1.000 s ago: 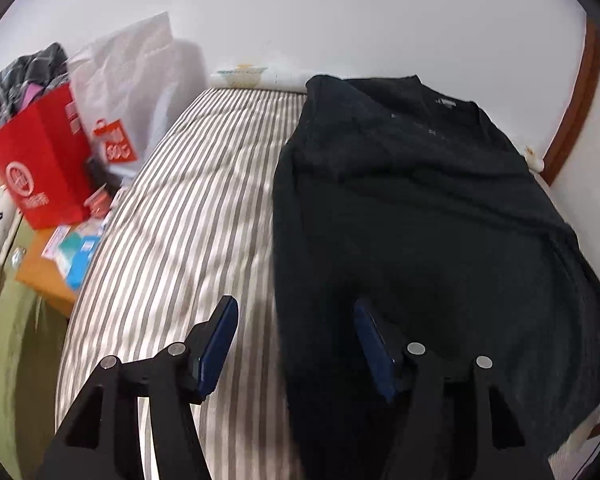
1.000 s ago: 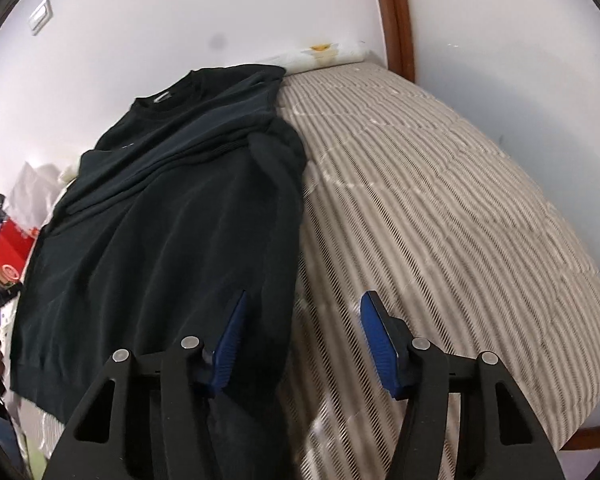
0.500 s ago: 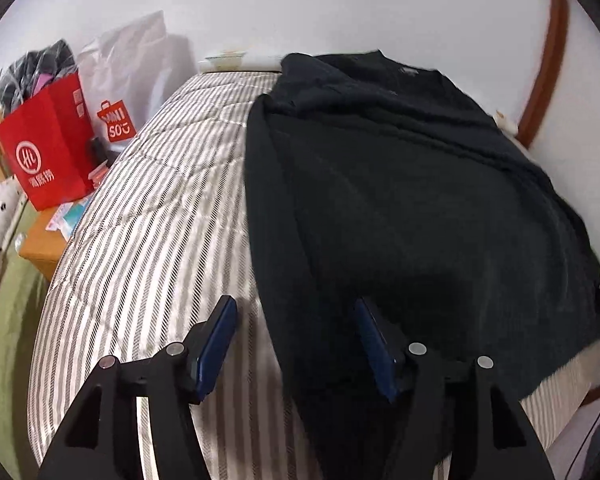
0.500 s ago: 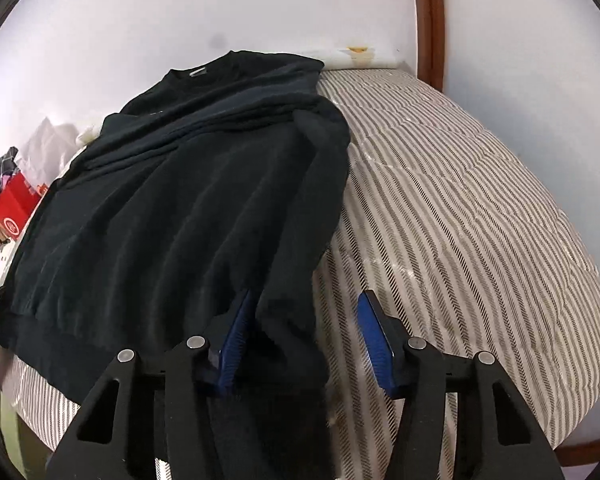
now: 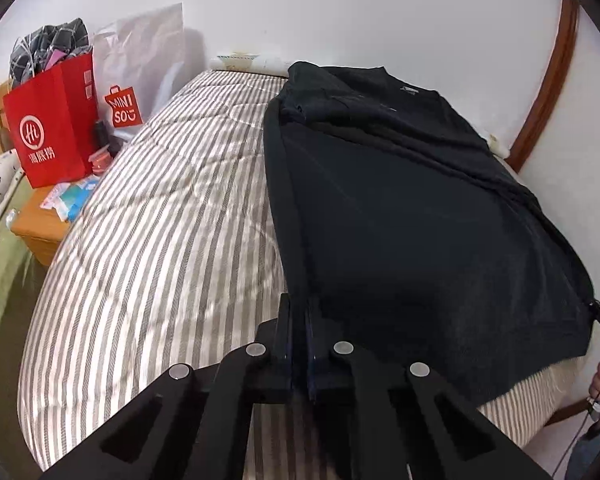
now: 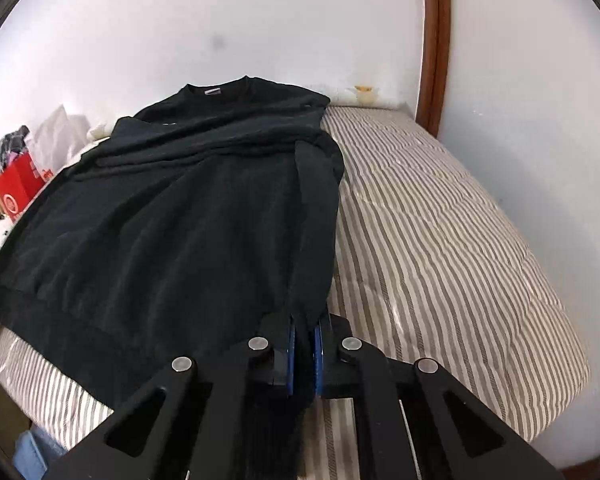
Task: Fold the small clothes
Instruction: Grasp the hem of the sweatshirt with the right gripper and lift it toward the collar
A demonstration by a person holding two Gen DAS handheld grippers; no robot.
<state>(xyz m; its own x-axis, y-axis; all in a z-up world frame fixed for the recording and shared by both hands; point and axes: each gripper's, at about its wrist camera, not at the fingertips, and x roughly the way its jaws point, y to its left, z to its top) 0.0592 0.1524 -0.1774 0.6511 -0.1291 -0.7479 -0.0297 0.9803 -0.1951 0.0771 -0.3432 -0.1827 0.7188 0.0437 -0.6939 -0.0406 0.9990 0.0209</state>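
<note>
A black sweatshirt (image 5: 400,208) lies spread on the striped bed (image 5: 160,240), collar toward the far wall, sleeves folded across the chest. My left gripper (image 5: 298,320) is shut on its near left hem corner. In the right wrist view the sweatshirt (image 6: 172,224) fills the left half of the bed (image 6: 440,240). My right gripper (image 6: 304,332) is shut on its near right hem corner. Both pinched corners are lifted slightly off the bed.
A red paper bag (image 5: 52,128) and a white Miniso bag (image 5: 136,76) stand left of the bed on a wooden stand (image 5: 40,228). A wall runs behind the bed, with a brown door frame (image 6: 432,48) at the right. The bed's near edge drops off below the grippers.
Both grippers were open over the hem; now both have closed on the sweatshirt's near corners. The views pulled back and up a little.
</note>
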